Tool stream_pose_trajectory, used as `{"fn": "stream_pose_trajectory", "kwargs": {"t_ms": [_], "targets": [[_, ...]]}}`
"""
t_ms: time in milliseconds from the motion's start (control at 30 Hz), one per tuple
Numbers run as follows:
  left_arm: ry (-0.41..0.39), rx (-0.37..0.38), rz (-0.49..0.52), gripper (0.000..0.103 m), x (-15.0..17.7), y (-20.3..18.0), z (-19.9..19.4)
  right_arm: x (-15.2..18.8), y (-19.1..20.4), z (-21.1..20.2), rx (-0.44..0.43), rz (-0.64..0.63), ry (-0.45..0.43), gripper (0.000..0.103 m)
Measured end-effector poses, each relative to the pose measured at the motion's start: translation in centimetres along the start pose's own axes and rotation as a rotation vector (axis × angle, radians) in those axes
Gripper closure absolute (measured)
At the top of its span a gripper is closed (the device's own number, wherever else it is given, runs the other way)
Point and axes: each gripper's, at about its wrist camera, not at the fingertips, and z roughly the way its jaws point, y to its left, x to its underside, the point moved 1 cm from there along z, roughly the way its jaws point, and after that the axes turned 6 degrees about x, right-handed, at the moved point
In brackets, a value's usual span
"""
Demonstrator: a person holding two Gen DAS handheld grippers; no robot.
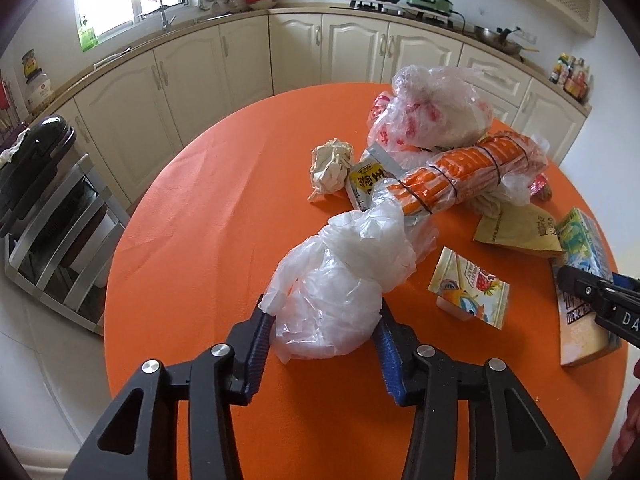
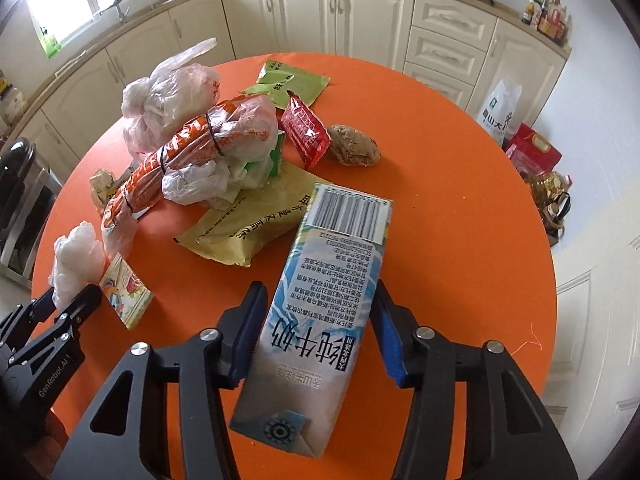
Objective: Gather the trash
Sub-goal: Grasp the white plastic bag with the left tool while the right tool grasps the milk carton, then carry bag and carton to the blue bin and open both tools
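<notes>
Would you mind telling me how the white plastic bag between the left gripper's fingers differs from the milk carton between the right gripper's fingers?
The plastic bag is soft, crumpled and see-through white; the milk carton is a stiff box with flat printed faces. The bag is a rounded lump; the carton is long and lies flat, barcode end away. Both sit on the orange table, each between a gripper's blue pads: left gripper, right gripper.

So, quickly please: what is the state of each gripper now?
Left gripper: closed on the crumpled white plastic bag.
Right gripper: closed on the milk carton, which lies on the orange table.
</notes>
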Motion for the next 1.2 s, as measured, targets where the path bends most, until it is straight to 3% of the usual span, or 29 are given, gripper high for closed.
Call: {"fn": "stream_pose_trajectory", "kwargs": {"t_ms": [33,333,667,1000,1200], "targets": [[-0.002,0.007,-0.008,0.063,0.0,0.0,-0.2,0.2,-0.4,-0.1,-0.008,0.004,-0.003,0.065],[-0.018,0.025,-0.036,0.066,1.2,-0.7,-2.7,1.4,-3.8,-1.6,-0.095,0.056,-0.044,0.065],[-0.109,0.033,0.003,0.066,0.9,-5.0,-9.4,1.4,-5.2,-5.3,-0.220,0.081,-0.134,0.065],[-0.207,0.101,0.117,0.066,0.1,-14.9,-14.4,1.4,-11.1,-8.6,-0.288,0.144,-0.230,0.065],[-0.215,0.227,0.209,0.066,1.2,-22.5,-15.1,2.2,-18.7,-10.9,-0.216,0.251,-0.289,0.065]]}}
